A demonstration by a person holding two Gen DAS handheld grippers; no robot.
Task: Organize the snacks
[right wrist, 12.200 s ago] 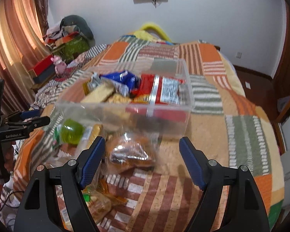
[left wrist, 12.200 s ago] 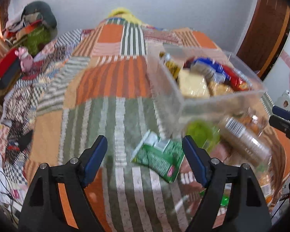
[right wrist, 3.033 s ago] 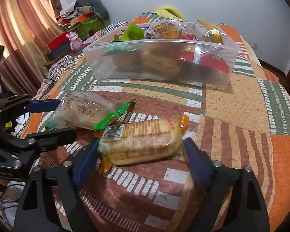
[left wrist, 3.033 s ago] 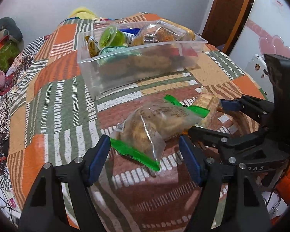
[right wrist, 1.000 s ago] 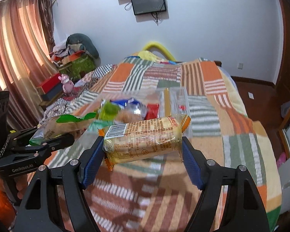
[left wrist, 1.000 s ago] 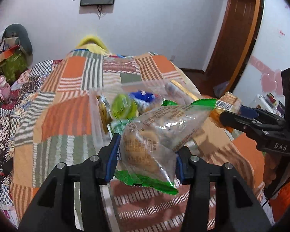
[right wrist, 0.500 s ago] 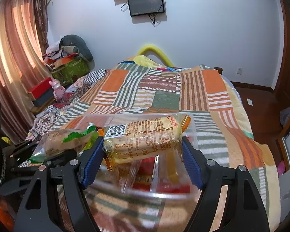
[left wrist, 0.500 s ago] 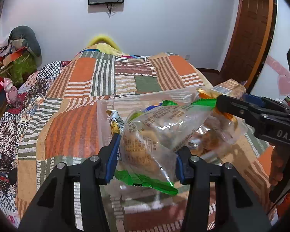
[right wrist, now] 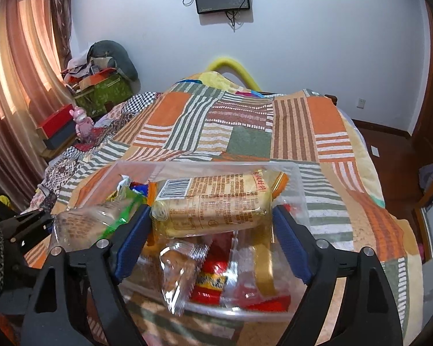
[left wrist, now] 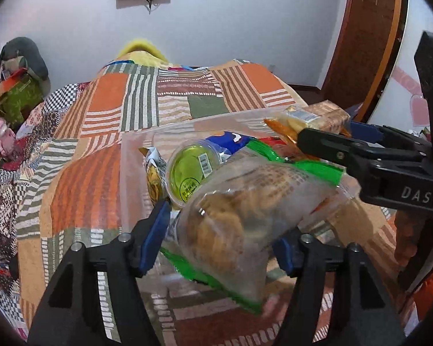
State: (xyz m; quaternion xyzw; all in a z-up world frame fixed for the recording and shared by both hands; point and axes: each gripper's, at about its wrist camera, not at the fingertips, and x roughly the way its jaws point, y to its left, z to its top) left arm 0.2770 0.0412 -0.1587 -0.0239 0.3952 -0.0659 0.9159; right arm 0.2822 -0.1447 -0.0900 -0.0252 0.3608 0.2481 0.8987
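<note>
- My left gripper [left wrist: 220,235] is clamped on a clear cookie bag with green edges [left wrist: 245,201]; its 2 blue pads squeeze the bag's lower end.
- The bag tilts up toward 1 o'clock and hangs over the near wall of the clear plastic bin [left wrist: 132,190].
- My right gripper [right wrist: 212,226] is closed on a tan cracker pack [right wrist: 213,203], held crosswise, barcode end at 9 o'clock.
- That pack hovers above the bin [right wrist: 298,181], not touching the snacks below.
- In the bin, left view: green jelly cup [left wrist: 190,173] at 11 o'clock of the cookie bag, yellow packet [left wrist: 153,178] just beside the cup, blue wrapper [left wrist: 231,141] behind.
- In the bin, right view: clear wrapped snack [right wrist: 177,271] and red packet [right wrist: 213,279] under the cracker pack.
- The bin sits on the patchwork quilt [right wrist: 245,141].
- The 2 grippers are close, side by side over the bin.
</note>
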